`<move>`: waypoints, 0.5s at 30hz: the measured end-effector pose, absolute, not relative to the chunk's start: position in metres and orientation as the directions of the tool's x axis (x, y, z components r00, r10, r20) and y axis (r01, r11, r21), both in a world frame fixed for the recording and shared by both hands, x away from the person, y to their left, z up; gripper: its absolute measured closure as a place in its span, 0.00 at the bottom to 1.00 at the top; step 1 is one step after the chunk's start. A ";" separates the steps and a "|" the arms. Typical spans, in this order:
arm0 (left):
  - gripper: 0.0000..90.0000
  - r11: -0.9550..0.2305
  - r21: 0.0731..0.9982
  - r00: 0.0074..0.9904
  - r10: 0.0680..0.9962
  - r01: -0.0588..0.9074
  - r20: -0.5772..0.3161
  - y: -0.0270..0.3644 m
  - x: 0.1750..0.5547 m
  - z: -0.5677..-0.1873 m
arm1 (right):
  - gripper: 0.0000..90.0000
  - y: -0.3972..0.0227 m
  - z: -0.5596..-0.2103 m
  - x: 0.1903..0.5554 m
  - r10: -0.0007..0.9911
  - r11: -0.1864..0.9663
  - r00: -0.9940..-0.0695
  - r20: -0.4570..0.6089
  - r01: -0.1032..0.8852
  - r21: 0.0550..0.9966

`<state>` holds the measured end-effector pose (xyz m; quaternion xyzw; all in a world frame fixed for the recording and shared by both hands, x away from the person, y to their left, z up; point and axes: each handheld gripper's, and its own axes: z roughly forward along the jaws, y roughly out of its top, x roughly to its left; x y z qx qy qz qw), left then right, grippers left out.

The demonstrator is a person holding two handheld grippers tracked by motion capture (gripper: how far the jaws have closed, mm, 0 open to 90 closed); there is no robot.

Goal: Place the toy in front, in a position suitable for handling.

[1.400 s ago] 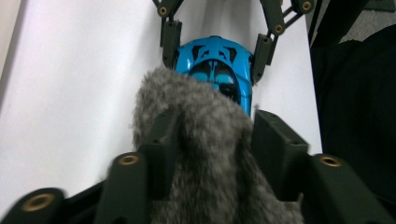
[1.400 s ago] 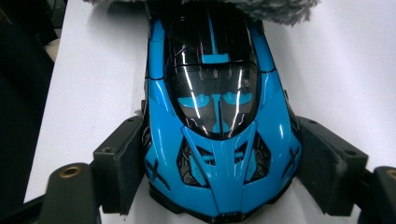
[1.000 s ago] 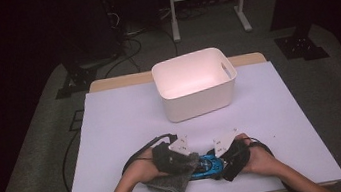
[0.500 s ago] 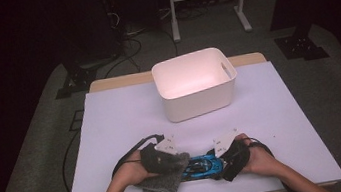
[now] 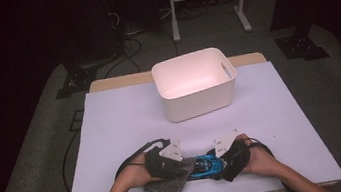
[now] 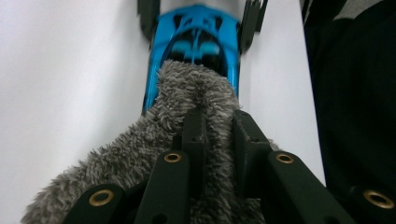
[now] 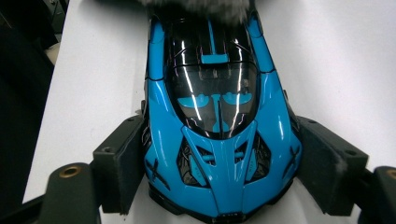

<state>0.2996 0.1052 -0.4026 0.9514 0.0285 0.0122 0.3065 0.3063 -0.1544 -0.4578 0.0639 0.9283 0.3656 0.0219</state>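
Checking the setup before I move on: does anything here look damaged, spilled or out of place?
Nothing stands out. The blue toy car looks whole and sits flat on the table, clamped in the right tongs. The left tongs pinch a grey fluffy cloth against it. The white bin stands upright.

The toy car [image 5: 204, 164] lies on the table [image 5: 121, 118] near its front edge, the cloth [image 5: 171, 184] at its left, the bin [image 5: 195, 83] well behind

Glossy blue toy car [image 7: 219, 135] flat on table – fuzzy grey cloth [image 6: 187, 116] draped over one end
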 end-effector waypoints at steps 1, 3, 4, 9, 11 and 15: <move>0.86 -0.809 0.586 0.998 0.069 0.051 0.008 0.110 0.300 -0.402 | 0.25 -0.154 -0.458 0.306 0.134 0.725 -0.991 0.007 0.103 0.682; 0.86 -0.800 0.594 0.994 0.106 0.078 0.012 0.122 0.302 -0.403 | 0.25 -0.154 -0.458 0.306 0.135 0.725 -0.991 0.007 0.104 0.680; 0.86 -0.797 0.599 0.993 0.113 0.081 0.016 0.126 0.303 -0.404 | 0.25 -0.154 -0.458 0.306 0.135 0.726 -0.991 0.006 0.103 0.680; 0.86 -0.782 0.616 0.991 0.135 0.101 0.009 0.131 0.308 -0.407 | 0.25 -0.154 -0.457 0.306 0.138 0.728 -0.990 0.009 0.107 0.677; 0.86 -0.784 0.613 0.991 0.132 0.101 0.006 0.125 0.311 -0.406 | 0.25 -0.154 -0.457 0.306 0.139 0.728 -0.990 0.009 0.108 0.677; 0.86 -0.785 0.612 0.993 0.119 0.093 0.002 0.114 0.314 -0.404 | 0.25 -0.153 -0.457 0.306 0.138 0.728 -0.990 0.008 0.107 0.677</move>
